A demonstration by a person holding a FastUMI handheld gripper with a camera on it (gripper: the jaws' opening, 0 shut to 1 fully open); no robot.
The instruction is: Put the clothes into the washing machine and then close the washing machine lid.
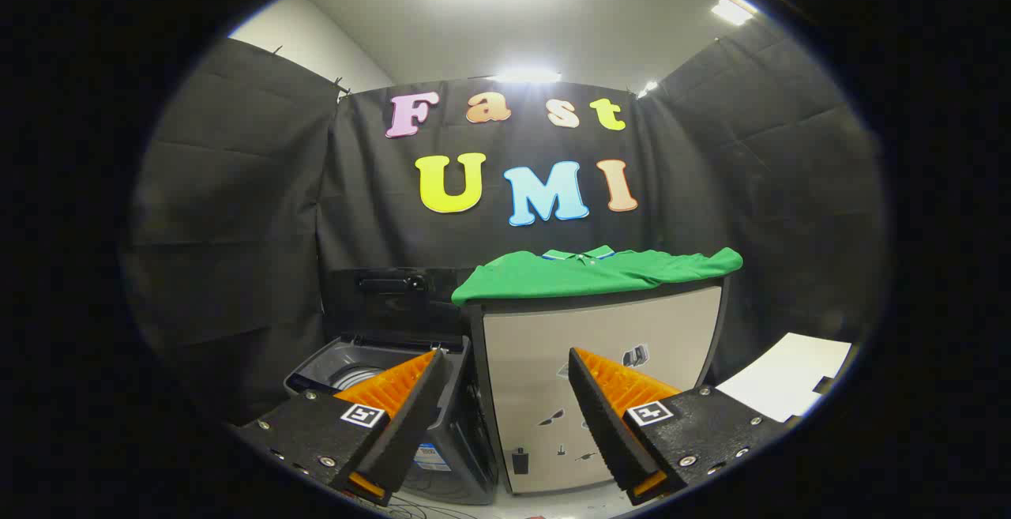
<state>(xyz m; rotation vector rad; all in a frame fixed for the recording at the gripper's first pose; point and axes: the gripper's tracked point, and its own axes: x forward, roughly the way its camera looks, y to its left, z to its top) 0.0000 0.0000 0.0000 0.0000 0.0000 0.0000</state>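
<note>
A green polo shirt (pixel 592 274) lies spread flat on top of a beige cabinet (pixel 600 361), well beyond my fingers. To the cabinet's left stands a dark top-loading washing machine (pixel 442 456) with its lid (pixel 391 298) raised upright against the wall, and part of the drum opening (pixel 351 373) shows behind my left finger. My gripper (pixel 503 361) is open, held low and back from both, with nothing between its fingers. The left finger (pixel 395 408) overlaps the washer; the right finger (pixel 616 416) overlaps the cabinet's front.
Black cloth walls close in the booth on three sides. A white sheet (pixel 786 385) lies on a surface to the right of the cabinet. Small stickers dot the cabinet's front. Thin cables lie on the floor below the washer.
</note>
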